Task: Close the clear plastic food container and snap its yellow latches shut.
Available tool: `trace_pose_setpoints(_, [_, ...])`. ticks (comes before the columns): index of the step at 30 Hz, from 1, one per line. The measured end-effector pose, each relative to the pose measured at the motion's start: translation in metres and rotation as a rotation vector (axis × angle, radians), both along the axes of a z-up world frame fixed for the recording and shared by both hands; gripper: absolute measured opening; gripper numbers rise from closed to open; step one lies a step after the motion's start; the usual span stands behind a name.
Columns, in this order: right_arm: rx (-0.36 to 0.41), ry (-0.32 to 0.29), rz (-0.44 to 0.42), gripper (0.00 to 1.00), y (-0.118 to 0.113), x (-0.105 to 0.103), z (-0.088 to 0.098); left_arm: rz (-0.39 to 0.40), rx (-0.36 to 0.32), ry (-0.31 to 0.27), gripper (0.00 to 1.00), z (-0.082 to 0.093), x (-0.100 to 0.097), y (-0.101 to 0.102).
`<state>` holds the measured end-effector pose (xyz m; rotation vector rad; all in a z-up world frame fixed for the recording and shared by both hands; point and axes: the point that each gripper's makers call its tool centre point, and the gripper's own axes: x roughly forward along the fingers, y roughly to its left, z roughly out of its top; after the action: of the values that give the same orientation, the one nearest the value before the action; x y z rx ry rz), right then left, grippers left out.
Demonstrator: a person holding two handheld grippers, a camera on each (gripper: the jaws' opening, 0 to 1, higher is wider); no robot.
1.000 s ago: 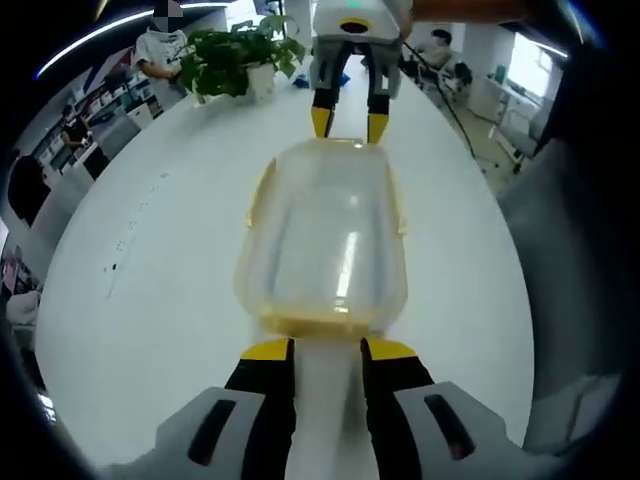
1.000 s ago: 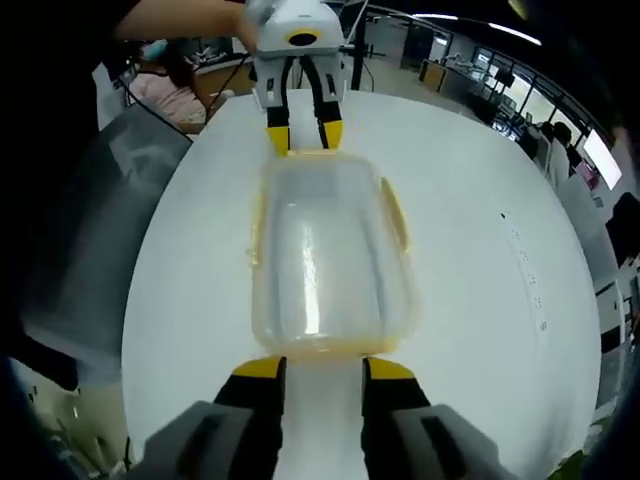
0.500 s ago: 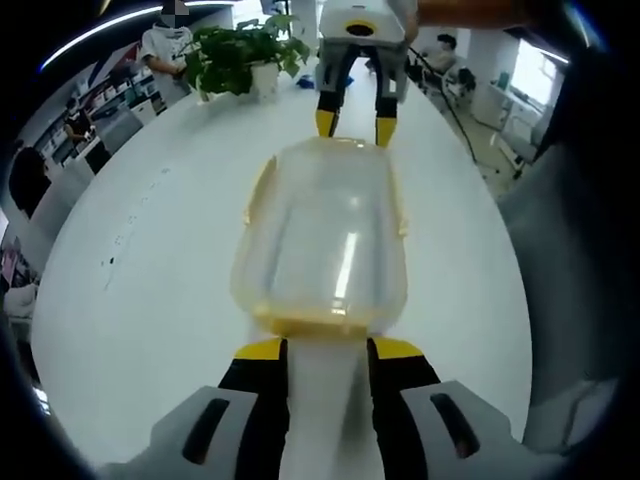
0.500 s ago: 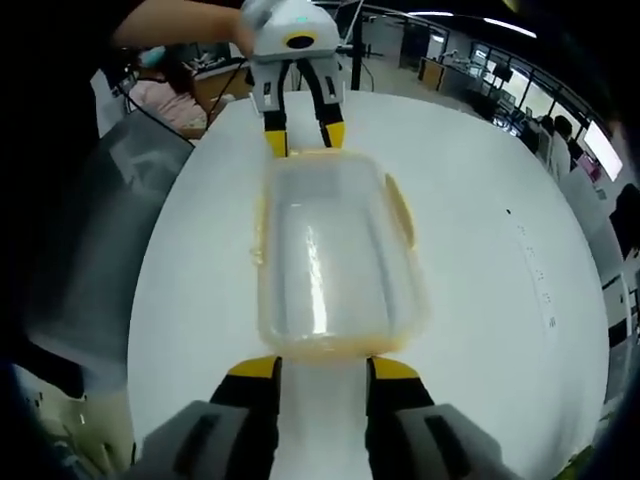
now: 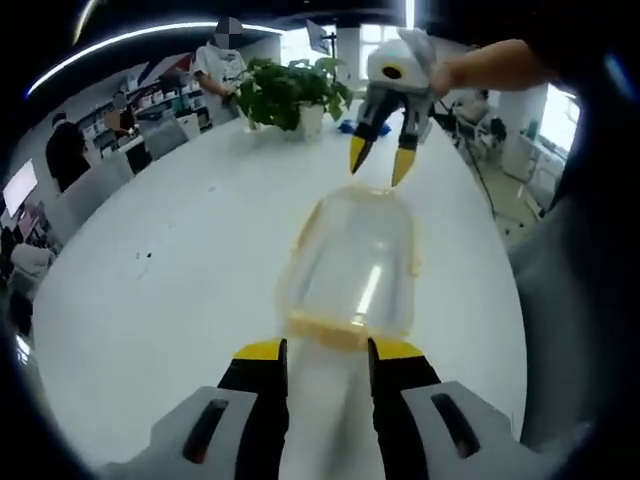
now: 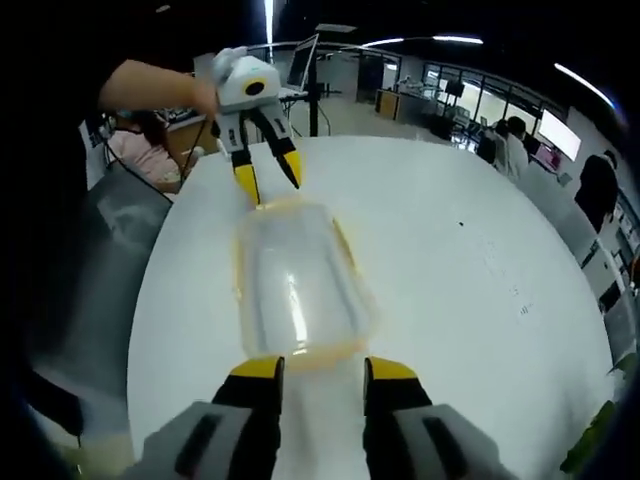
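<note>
Left gripper view: clear container (image 5: 352, 262) resting on the white desk (image 5: 170, 300), lid seated on top, just ahead of the left gripper (image 5: 325, 350), fingers spread and empty. Right gripper (image 5: 378, 166) hovering beyond the far end, fingers parted. Yellow latches (image 5: 335, 328) possibly snapped already; too blurred to confirm.

Right gripper view: same container (image 6: 295, 290) between both grippers, untouched. No readable writing or brand anywhere.
</note>
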<state>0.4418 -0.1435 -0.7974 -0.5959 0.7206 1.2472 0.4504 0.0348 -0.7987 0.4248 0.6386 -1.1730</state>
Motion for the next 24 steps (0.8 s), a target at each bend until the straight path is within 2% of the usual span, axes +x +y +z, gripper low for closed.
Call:
trace_pose_setpoints(5, [0.022,-0.03,0.02,0.27,0.018,0.001,0.004,0.012,-0.062,-0.014,0.29,0.01,0.004,-0.019])
trace_pose_setpoints(8, [0.014,-0.036,0.049,0.27,0.028,-0.001,0.002,-0.007,-0.058,-0.024,0.33,0.008,0.004,-0.03])
trace_pose_setpoints(12, [0.012,-0.037,0.071,0.27,0.04,-0.001,0.003,-0.037,-0.052,-0.023,0.31,0.007,0.004,-0.042])
trace_pose_setpoints(24, [0.041,-0.018,0.105,0.27,0.068,0.0,0.004,-0.092,-0.061,-0.024,0.32,0.007,0.001,-0.073])
